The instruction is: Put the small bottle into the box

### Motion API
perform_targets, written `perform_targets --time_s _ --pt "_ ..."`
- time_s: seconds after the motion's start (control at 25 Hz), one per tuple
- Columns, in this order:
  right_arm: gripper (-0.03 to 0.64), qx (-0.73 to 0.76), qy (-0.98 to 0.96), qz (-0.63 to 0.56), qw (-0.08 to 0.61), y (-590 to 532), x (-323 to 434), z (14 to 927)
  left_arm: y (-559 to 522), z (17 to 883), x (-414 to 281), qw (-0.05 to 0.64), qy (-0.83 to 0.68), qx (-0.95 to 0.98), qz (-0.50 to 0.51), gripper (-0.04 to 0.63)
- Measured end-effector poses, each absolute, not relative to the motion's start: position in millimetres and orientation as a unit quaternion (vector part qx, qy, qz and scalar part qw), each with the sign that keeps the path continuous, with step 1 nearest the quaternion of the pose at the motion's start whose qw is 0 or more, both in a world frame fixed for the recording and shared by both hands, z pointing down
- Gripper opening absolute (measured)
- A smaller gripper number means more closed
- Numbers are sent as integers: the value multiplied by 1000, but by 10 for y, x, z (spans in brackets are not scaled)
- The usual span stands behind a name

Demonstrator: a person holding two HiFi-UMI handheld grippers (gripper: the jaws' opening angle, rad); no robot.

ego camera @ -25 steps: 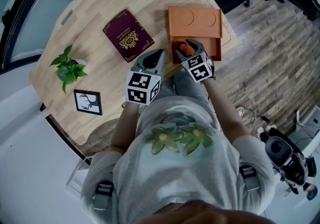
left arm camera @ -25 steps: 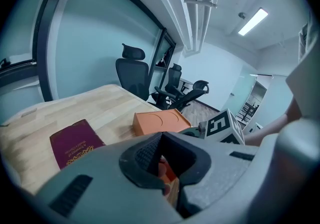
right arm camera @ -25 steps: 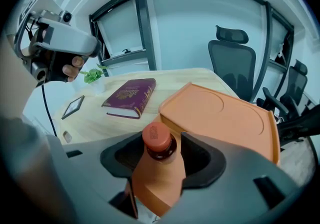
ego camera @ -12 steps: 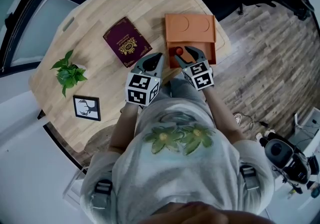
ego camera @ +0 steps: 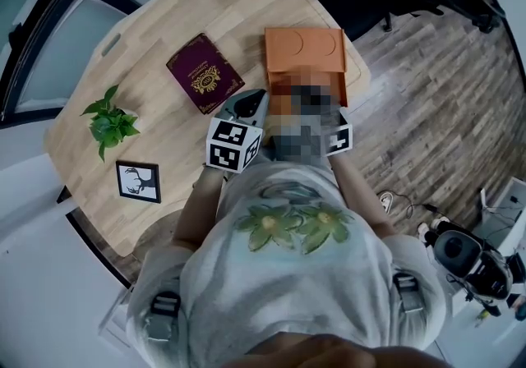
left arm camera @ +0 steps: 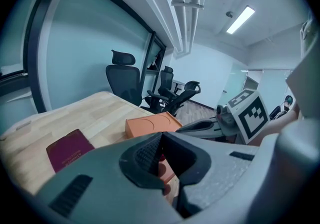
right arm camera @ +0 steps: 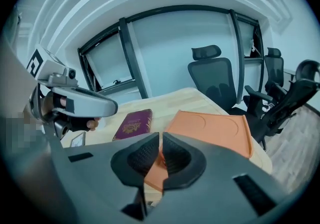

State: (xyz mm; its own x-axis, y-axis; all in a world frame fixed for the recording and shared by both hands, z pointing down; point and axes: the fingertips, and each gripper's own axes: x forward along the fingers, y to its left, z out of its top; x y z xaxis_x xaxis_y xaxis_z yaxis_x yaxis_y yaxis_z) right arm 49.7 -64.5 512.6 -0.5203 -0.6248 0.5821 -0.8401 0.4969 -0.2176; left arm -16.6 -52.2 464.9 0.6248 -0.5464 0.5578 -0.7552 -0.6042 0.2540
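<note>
The orange box (ego camera: 302,50) lies at the table's right edge, its lid flat behind the tray. A mosaic patch hides the tray and my right gripper in the head view, so the small bottle is not visible there. In the right gripper view my right gripper (right arm camera: 161,138) points at the box (right arm camera: 210,128). Its jaws are closing to a thin slit with nothing between them. My left gripper (ego camera: 257,97) hovers just left of the box, shut and holding nothing. Behind my left gripper's (left arm camera: 161,135) jaws a red bit (left arm camera: 161,157) shows; I cannot tell what it is.
A maroon booklet (ego camera: 204,72) lies left of the box. A small potted plant (ego camera: 108,120) and a framed picture (ego camera: 138,181) sit near the table's left edge. Office chairs (right arm camera: 212,75) stand beyond the table. The wooden floor (ego camera: 427,95) is to the right.
Earlier my right gripper stood open round the bottle's red cap in the box's tray; a patch now hides that spot. My left gripper has barely moved.
</note>
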Motion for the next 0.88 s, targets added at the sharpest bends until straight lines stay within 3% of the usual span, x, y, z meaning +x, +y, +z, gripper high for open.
perform_targets --time_s 0.24,0.88 --pt "11 443 -838 246 202 -528 560 4960 -443 4658 -61 234 -361 874 227 8" --pt "8 436 -839 222 237 -326 540 4972 -293 4711 -7 229 -345 878 239 7"
